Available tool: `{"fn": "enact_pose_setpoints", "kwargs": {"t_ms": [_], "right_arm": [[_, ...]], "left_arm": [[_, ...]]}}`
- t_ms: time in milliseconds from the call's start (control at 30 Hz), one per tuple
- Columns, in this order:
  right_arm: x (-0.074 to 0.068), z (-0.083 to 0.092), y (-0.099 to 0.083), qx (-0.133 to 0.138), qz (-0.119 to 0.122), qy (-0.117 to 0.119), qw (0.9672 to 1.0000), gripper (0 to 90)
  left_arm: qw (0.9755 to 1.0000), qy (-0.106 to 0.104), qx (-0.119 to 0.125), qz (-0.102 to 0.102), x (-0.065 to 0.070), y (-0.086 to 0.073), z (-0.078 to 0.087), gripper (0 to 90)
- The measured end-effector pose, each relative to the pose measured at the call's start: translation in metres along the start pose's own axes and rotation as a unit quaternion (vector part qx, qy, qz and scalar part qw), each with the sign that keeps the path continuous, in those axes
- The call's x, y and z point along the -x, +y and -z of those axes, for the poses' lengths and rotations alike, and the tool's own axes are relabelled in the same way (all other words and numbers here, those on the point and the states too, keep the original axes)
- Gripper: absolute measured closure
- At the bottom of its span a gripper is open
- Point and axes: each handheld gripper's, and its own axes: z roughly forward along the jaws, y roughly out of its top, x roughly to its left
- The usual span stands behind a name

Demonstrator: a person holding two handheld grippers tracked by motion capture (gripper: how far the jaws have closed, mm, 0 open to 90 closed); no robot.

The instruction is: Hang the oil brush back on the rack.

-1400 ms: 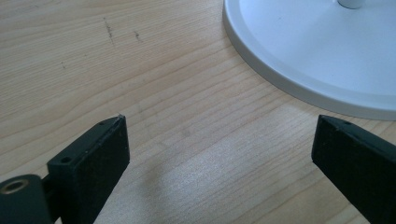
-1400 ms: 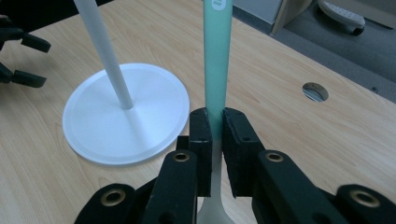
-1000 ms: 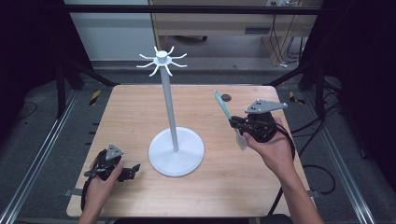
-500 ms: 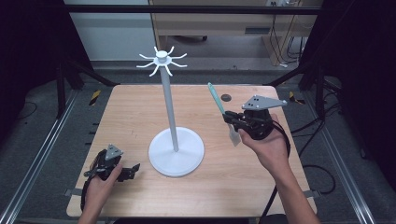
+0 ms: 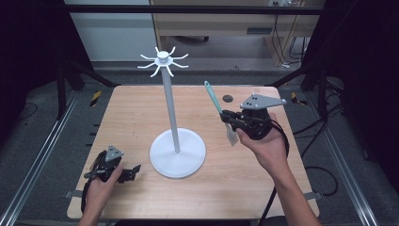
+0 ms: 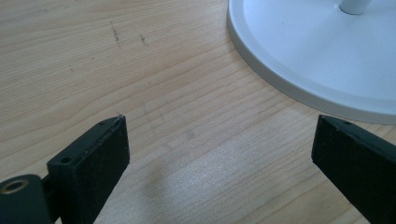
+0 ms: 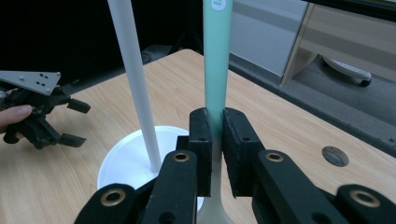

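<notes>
Right hand-held gripper, frame centre-right, clamps the mint-green, grey-bladed spatula mid-handle above the wooden tabletop. Probably light, stiff, slightly slippery. Left hand-held gripper, lower left, jaws apart.

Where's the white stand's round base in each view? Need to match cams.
High view: white base, table centre, between the grippers.
Left gripper view: top right, beyond the open jaws.
Right gripper view: lower left, behind the jaws.
Shared landmark: the stand's pole.
</notes>
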Motion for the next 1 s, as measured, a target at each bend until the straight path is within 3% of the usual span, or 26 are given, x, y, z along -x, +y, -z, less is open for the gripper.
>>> {"fn": "enact_pose_setpoints", "kwargs": {"t_ms": [367, 1000], "right_arm": [[-0.008, 0.004, 0.015, 0.030, 0.004, 0.012, 0.9995, 82.5], [-0.021, 0.009, 0.034, 0.083, 0.015, 0.038, 0.9957, 82.5]], "left_arm": [[1.0000, 0.001, 0.004, 0.002, 0.000, 0.000, 0.001, 3.8], [1.0000, -0.001, 0.002, 0.001, 0.000, 0.000, 0.000, 3.8]]}}
